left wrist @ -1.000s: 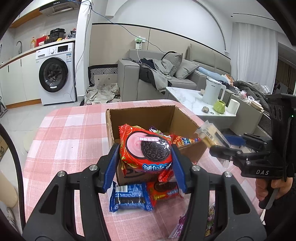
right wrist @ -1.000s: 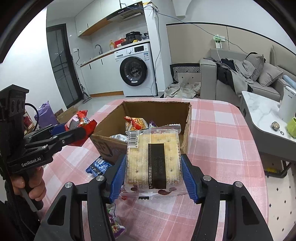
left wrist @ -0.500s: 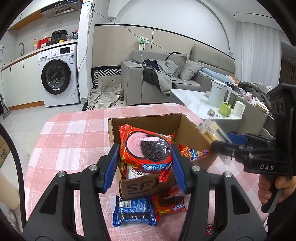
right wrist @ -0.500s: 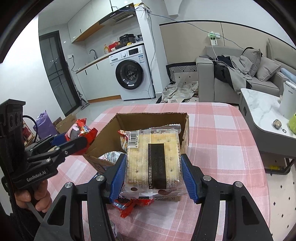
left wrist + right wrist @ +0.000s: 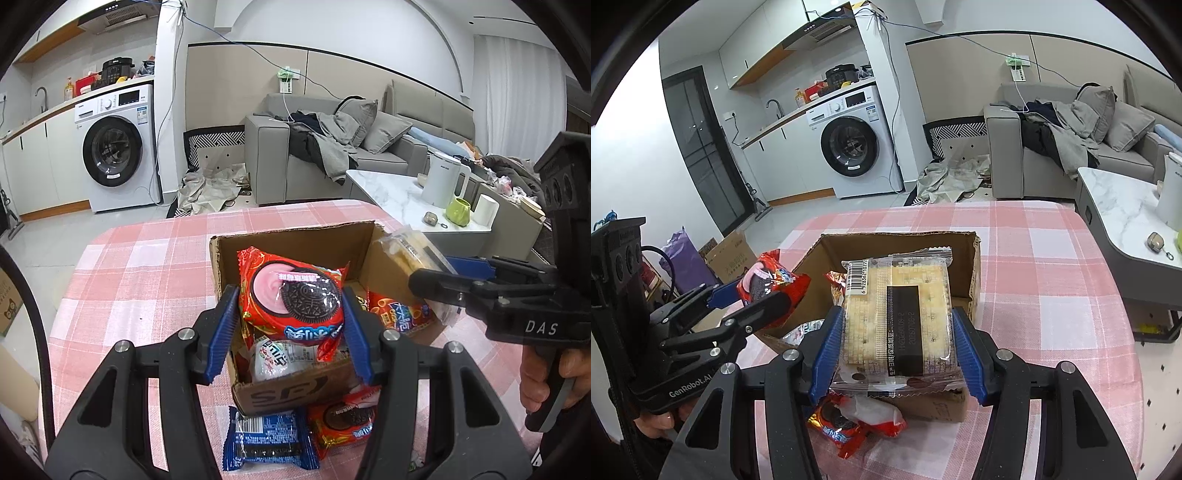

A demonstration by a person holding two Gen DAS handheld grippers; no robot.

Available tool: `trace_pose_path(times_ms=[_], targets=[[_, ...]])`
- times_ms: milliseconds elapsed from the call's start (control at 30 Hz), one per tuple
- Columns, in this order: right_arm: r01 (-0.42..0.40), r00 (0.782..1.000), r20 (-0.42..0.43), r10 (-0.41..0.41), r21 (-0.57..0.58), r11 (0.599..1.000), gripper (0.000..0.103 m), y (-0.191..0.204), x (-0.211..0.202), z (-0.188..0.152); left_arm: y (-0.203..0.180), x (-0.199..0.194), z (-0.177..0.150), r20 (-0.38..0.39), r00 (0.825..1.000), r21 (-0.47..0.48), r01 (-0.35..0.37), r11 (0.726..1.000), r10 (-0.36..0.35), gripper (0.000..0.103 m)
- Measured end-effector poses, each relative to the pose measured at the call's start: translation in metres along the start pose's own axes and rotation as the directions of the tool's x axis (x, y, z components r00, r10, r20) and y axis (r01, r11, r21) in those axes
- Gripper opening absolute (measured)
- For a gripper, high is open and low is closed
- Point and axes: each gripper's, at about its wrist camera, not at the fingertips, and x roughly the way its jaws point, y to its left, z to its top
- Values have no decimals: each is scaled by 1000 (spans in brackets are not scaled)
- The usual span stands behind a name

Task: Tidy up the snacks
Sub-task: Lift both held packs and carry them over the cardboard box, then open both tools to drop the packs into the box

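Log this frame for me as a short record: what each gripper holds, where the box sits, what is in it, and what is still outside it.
left gripper: shut on red cookie pack, held above the box
right gripper: shut on cracker pack, held above the box
cardboard box: open, on the pink checked tablecloth
in box: orange snack bag, white packet
outside box, near side: blue cookie pack, second red cookie pack
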Motion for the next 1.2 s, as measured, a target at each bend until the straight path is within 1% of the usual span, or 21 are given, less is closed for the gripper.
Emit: trace_pose_path(times_ms=[333, 433, 500, 633, 700, 733, 800, 867, 900, 967, 1000, 1033, 1133, 1200], targets=[[10, 999, -31, -10, 3, 1000, 58, -1, 22, 5, -2, 31, 4, -22, 1000, 12, -10, 1000, 11, 51], [11, 999, -35, -10, 22, 1000, 58, -5, 27, 8, -4, 39, 3, -27, 999, 20, -22, 1000, 23, 51], [7, 999, -38, -6, 26, 1000, 58, -6, 29, 9, -6, 46, 3, -40, 999, 17, -14, 1000, 15, 51], [15, 1000, -28, -15, 16, 1000, 58, -5, 29, 8, -3, 52, 1, -53, 998, 15, -20, 1000, 21, 52], [13, 1000, -16, -13, 10, 1000, 58, -5, 26, 9, -3, 53, 2, -46, 999, 9, -14, 1000, 15, 52], [19, 1000, -8, -19, 4, 1000, 59, -4, 23, 9, -3, 53, 3, -42, 999, 7, -12, 1000, 12, 54], [29, 1000, 0, -29, -7, 1000, 63, -3, 18, 9, -2, 49, 3, -34, 999, 2, -14, 1000, 14, 63], [32, 999, 19, -32, -16, 999, 74, -1, 10, 8, -1, 42, 3, -18, 1000, -3, -20, 1000, 20, 78], [32, 999, 25, -32, -18, 999, 77, -1, 8, 8, 0, 38, 2, -10, 1000, -4, -25, 1000, 25, 81], [38, 999, 34, -37, -17, 999, 95, 0, 1, 5, 2, 26, -1, 1, 1000, -2, -27, 1000, 27, 84], [40, 998, 40, -39, -16, 999, 98, 1, -2, 4, 2, 23, -2, 3, 1000, 1, -26, 1000, 26, 84], [35, 998, 45, -35, -17, 999, 98, 2, -6, 2, 2, 17, -4, 5, 1000, 3, -29, 1000, 29, 87], [29, 999, 41, -28, -25, 999, 103, 4, -13, -3, 5, -1, -10, 31, 999, -1, -36, 999, 36, 102], [35, 998, 53, -33, -36, 999, 103, 7, -18, -6, 8, -13, -15, 46, 998, -9, -31, 999, 31, 102]])
